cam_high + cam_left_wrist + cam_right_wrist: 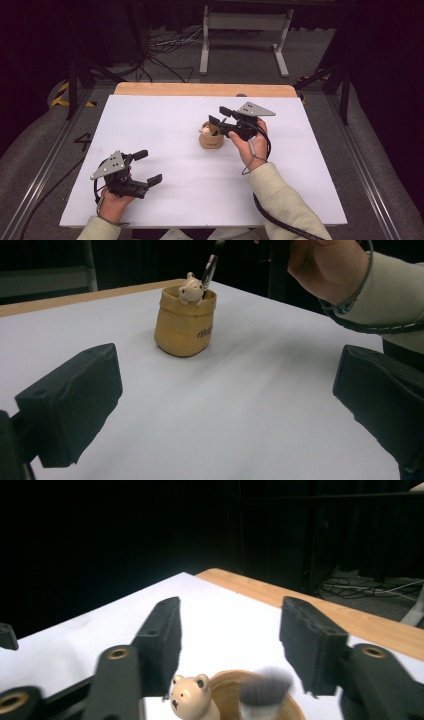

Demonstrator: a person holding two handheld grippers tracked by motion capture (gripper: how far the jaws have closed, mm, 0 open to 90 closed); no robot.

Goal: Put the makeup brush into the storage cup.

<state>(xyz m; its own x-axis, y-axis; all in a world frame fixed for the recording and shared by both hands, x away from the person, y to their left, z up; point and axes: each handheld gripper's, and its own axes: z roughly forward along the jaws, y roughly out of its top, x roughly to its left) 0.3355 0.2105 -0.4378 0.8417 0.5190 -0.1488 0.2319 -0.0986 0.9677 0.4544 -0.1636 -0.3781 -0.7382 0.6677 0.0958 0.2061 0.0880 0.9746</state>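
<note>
step: a brush (264, 690) stands bristles-up in the pot (211, 140); the right gripper (218, 116) hovers just above it, so the job in hand looks like letting go and backing off.
right fingers: spread apart (160, 640), nothing pinched; the bristle tip sits between and below them, untouched.
left fingers: released and wide (75, 400), holding nothing; the left gripper (145, 167) rests low near the worktop's near left corner, well apart from the pot.
pot: tan, sack-shaped, a little right of the worktop's (165, 120) middle, with a small bear figure (191, 289) on its rim.
doing it well: I would lift straight up, fingers kept wide, so neither pad catches the bristles or the bear; a sideways drag could tip the light-looking pot.
left hand's part: best kept where it is, out of the way.
hidden: the brush handle is inside the pot, so how deep it sits is unclear.
hard to read: the bristles are blurred; lettering on the pot is cut off by its curve.
cut off: the right gripper's body leaves the top edge in the left gripper view.
</note>
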